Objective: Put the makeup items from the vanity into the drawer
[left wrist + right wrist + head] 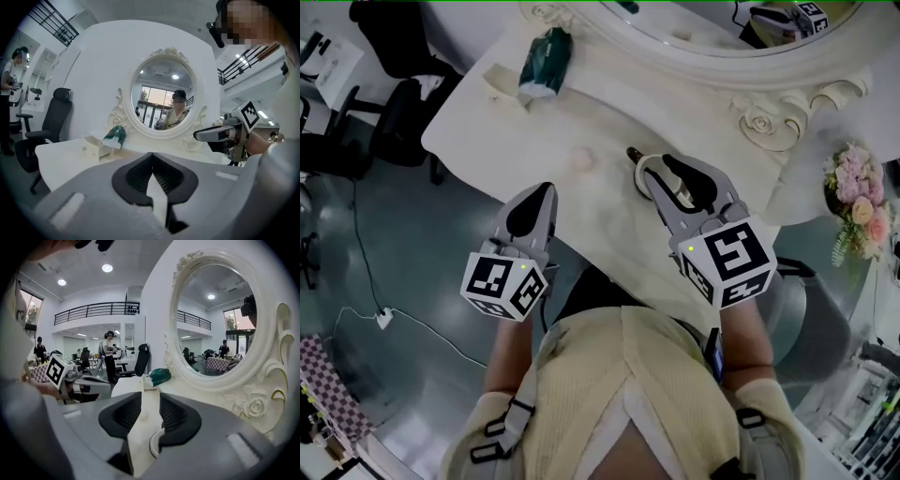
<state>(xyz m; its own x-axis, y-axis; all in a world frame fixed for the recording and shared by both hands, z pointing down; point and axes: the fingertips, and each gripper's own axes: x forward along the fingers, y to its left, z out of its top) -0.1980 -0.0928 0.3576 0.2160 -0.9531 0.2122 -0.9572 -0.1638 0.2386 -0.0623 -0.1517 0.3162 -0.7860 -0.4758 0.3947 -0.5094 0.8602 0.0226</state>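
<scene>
The right gripper (146, 399) is held with its jaws spread and nothing is pinched. A round case (643, 172) is seen under one jaw, near the front edge of the vanity (516, 141). If the jaws are closed from here, the case is likely to be caught off-centre by its rim. It may then be flicked out or pushed over that edge. The left gripper (151, 158) is pressed together and empty, so nothing can be taken by it until it is spread. Both grippers are held close together at the front edge, so a knock between them is also risked. A small pink piece (581, 159) lies mid-vanity and could be swept aside or overlooked. A green pouch (546, 61) is seen at the back left corner, against the small drawer (93, 149); whether it lies inside cannot be told.

The vanity top is white and smooth, and little else is carried on it. It is backed by an oval mirror (215, 319) set in a carved frame. Flowers (861, 202) are seen beyond the right end. The floor (422, 244) is grey and glossy, with a plug block (384, 319) on it and black chairs (408, 122) to the left. A large hall with a railed balcony, ceiling lights and standing people is shown in the gripper views
</scene>
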